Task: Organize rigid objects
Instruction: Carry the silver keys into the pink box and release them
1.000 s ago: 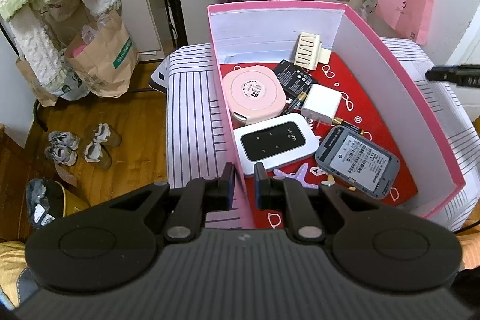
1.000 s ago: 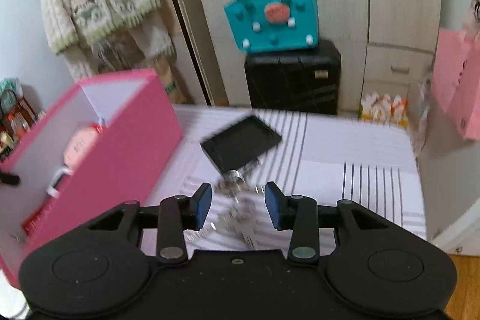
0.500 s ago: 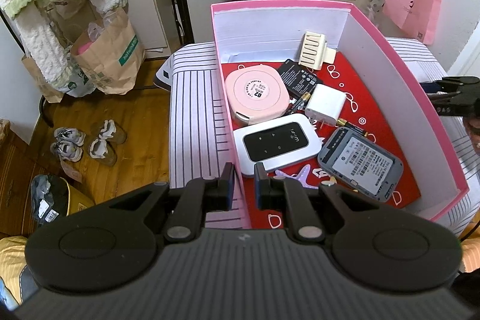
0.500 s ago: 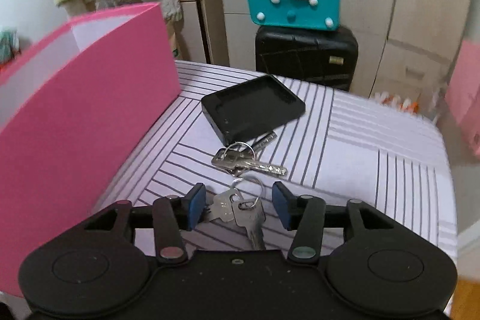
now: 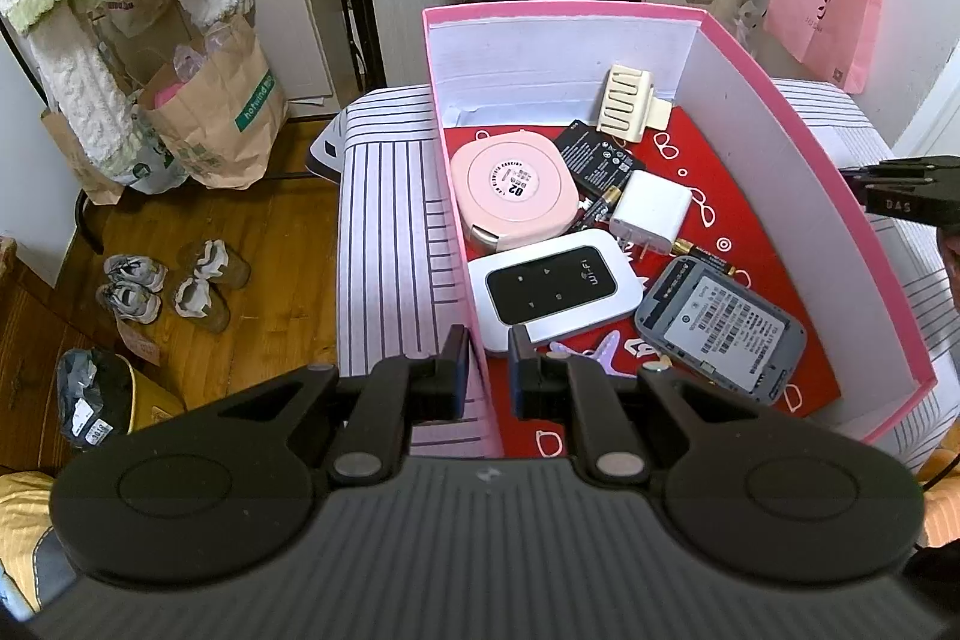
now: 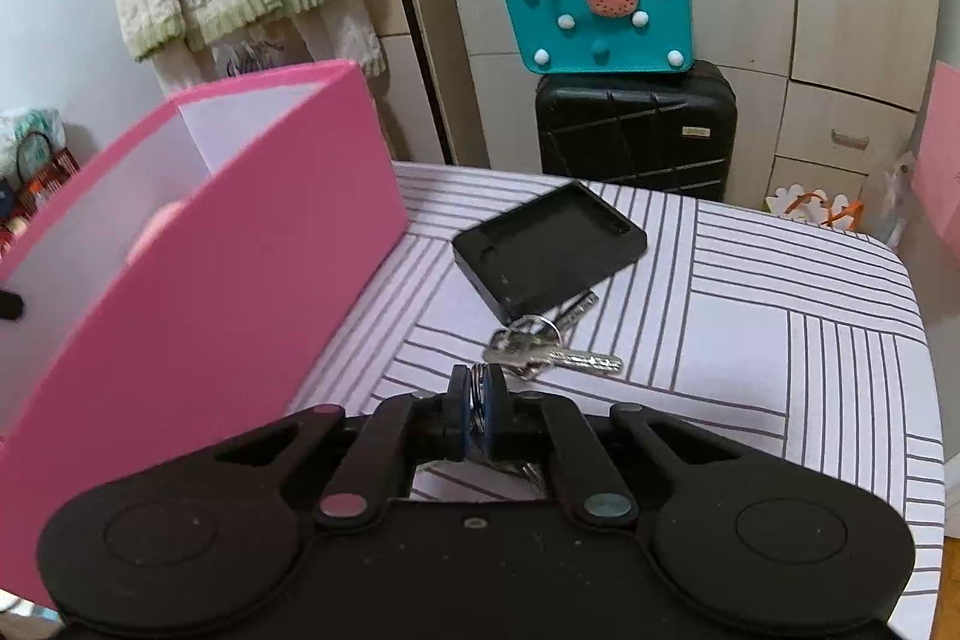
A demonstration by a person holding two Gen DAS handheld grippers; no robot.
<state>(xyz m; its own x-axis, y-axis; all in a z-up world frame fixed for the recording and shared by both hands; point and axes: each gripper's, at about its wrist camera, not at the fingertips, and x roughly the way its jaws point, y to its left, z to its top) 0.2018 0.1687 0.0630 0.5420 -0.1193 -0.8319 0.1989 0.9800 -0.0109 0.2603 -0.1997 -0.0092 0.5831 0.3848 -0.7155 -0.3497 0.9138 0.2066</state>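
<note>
A: Start with the left wrist view. What is the left gripper (image 5: 485, 365) doing?

B: Its fingers straddle the near wall of the pink box (image 5: 828, 196) and pinch it between the pads. Inside lie a round pink case (image 5: 515, 187), a white wifi router (image 5: 552, 287), a white charger (image 5: 651, 211) and a grey battery pack (image 5: 720, 331). The right gripper (image 5: 900, 196) shows at the right edge, beyond the box's right wall.

A: And the right wrist view?

B: The right gripper (image 6: 478, 403) has its blue pads pressed together on the ring of a key bunch (image 6: 478, 388), low over the striped cloth (image 6: 750, 280). A second set of keys (image 6: 549, 352) lies just ahead, partly under a black tray (image 6: 549, 244).

A: Which way does the box lie from the held keys?

B: To the left of the gripper, close by, its tall wall between. I judge the keys must rise over that wall, then travel left; the right hand alone carries them.
</note>
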